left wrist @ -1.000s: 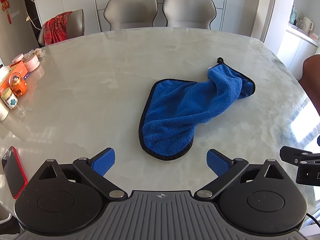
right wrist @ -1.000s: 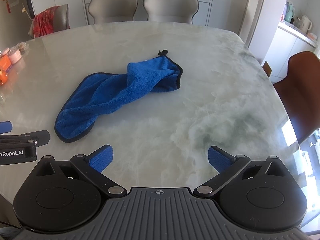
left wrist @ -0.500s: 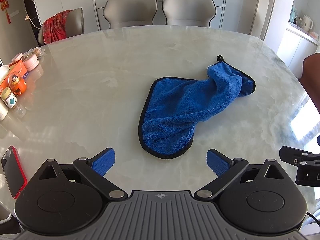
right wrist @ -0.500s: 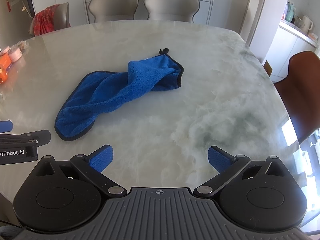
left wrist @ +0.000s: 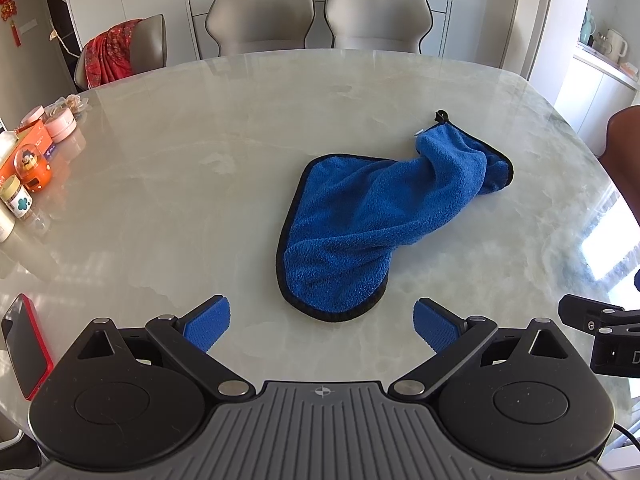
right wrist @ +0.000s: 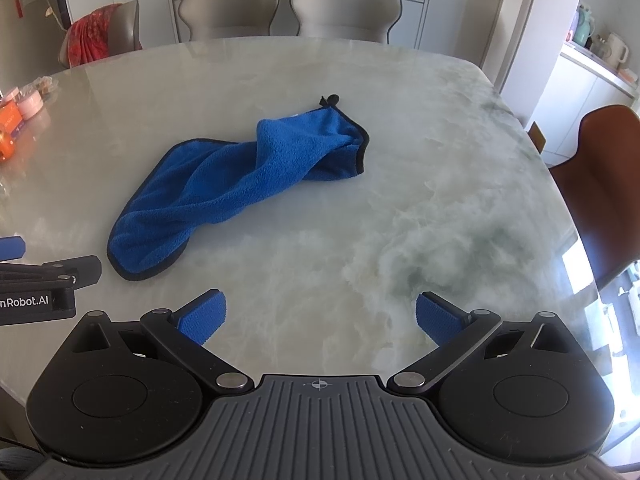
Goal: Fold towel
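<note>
Both grippers are creeping closer to the towel (left wrist: pixel 376 220), left gripper (left wrist: pixel 322 324) and right gripper (right wrist: pixel 318 316) gaping wide; a phone (left wrist: pixel 24 352) and jars (left wrist: pixel 18 202) are sitting far left.

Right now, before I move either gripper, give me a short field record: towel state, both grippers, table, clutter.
towel: blue towel crumpled and bunched, black-edged, lying unfolded on the table
hanging loop: black, at the towel's far corner
left gripper: open, empty, near the towel's closest edge, not touching it
right gripper: open, empty, over bare table, towel ahead to its left
clutter: red phone at the near left edge; jars and an orange box at far left
fold progress: none yet
</note>
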### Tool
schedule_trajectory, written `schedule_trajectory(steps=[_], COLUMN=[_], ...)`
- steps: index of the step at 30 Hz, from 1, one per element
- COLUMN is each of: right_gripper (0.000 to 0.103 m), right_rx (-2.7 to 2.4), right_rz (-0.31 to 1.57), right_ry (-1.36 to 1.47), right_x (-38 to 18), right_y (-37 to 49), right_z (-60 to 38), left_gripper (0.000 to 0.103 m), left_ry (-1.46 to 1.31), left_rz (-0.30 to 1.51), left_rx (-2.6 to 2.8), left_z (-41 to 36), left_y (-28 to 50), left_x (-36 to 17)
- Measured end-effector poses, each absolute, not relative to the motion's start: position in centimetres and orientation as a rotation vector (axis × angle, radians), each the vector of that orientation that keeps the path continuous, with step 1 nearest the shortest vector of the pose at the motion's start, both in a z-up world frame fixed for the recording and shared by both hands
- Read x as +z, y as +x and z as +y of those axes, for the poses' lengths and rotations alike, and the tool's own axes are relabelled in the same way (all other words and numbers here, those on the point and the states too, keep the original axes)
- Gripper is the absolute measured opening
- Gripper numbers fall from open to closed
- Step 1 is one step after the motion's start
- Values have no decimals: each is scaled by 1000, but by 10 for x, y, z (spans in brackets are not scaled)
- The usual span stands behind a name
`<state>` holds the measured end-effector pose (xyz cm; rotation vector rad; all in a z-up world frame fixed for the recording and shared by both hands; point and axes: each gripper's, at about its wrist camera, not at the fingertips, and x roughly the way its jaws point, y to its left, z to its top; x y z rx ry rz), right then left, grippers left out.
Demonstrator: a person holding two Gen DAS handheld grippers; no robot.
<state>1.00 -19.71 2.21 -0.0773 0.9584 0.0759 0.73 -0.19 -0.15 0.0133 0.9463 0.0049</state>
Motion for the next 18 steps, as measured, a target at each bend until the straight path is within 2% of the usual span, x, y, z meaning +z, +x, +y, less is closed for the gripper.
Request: schedule_trajectory(steps=[18], right_gripper=[102], right_rx=[106], right_rz=[990], right_ry=[-92], right_x=[16], right_y=[34], right_z=[-195], left_gripper=[100], left_ry=[17], left_rz=[973], left_rx=[7], left_z=[-1], left_y=[30], left_x=[-7])
